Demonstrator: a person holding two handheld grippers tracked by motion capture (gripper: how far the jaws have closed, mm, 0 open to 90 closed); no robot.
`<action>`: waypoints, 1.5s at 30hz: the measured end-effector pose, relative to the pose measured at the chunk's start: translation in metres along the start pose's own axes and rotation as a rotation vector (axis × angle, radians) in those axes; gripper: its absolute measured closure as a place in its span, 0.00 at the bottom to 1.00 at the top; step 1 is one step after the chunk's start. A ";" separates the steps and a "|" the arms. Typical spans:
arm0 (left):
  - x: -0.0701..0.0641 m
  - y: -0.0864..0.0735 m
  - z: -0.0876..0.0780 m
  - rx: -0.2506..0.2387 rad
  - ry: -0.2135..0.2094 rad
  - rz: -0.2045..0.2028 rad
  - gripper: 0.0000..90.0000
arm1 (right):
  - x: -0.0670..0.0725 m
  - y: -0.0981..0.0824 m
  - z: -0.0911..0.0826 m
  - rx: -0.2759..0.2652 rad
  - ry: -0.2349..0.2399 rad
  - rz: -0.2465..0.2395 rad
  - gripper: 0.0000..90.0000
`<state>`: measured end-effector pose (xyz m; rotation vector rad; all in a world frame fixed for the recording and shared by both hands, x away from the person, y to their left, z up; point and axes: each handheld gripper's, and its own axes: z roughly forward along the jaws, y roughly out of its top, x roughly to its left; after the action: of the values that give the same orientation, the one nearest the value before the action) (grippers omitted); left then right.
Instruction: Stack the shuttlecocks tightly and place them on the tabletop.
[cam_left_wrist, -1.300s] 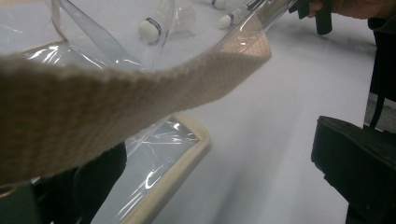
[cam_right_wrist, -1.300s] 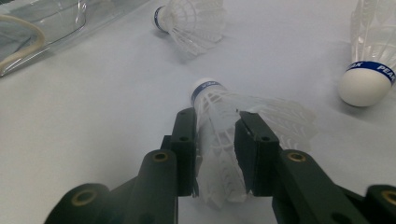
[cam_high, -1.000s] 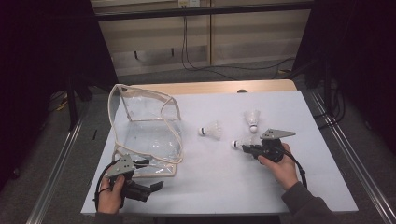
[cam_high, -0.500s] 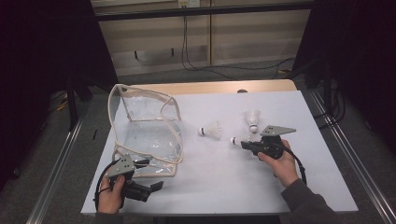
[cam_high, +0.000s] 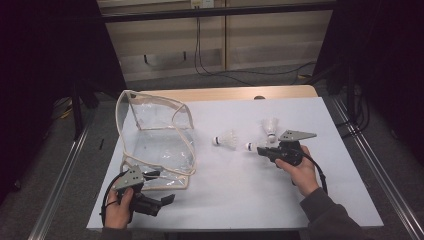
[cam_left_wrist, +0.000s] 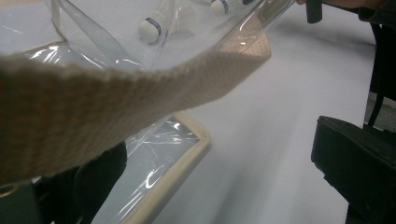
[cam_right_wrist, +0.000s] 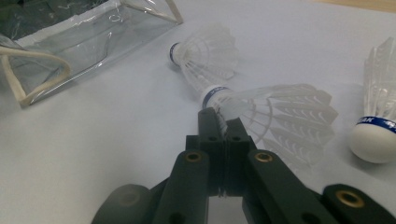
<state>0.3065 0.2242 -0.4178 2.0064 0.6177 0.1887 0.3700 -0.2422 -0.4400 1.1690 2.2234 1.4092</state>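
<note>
Clear plastic, edged in beige webbing, forms the pouch (cam_high: 157, 137) standing open on the left half of a white table sheet (cam_high: 230, 195), its mouth gaping toward the middle. At the near left corner a hand (cam_high: 119, 209) holds the left gripper (cam_high: 159, 202) low beside the pouch's front edge; in the left gripper view its jaws stand apart, with the beige strap (cam_left_wrist: 116, 98) crossing the frame close to the lens, and whether anything is pinched cannot be told. Right of the pouch, one shuttlecock (cam_high: 226, 140) lies on its side on the sheet. Just beside it, the right gripper (cam_right_wrist: 219, 122) is clamped on the feathers of a second shuttlecock (cam_right_wrist: 275, 114), its cork pointing toward the pouch. A third shuttlecock (cam_high: 270, 128) stands farther right, cork down.
</note>
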 end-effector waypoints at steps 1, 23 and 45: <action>0.000 0.000 0.000 0.002 0.001 0.003 0.04 | 0.000 0.001 0.000 -0.001 -0.002 -0.004 0.99; 0.000 0.000 0.000 0.001 0.001 0.001 0.04 | -0.006 0.010 0.007 -0.015 -0.006 -0.003 0.99; 0.000 0.000 0.000 0.001 -0.001 -0.002 0.04 | -0.009 0.015 0.019 -0.011 -0.010 0.000 1.00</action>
<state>0.3065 0.2240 -0.4181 2.0069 0.6188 0.1862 0.3939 -0.2337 -0.4384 1.1697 2.2056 1.4109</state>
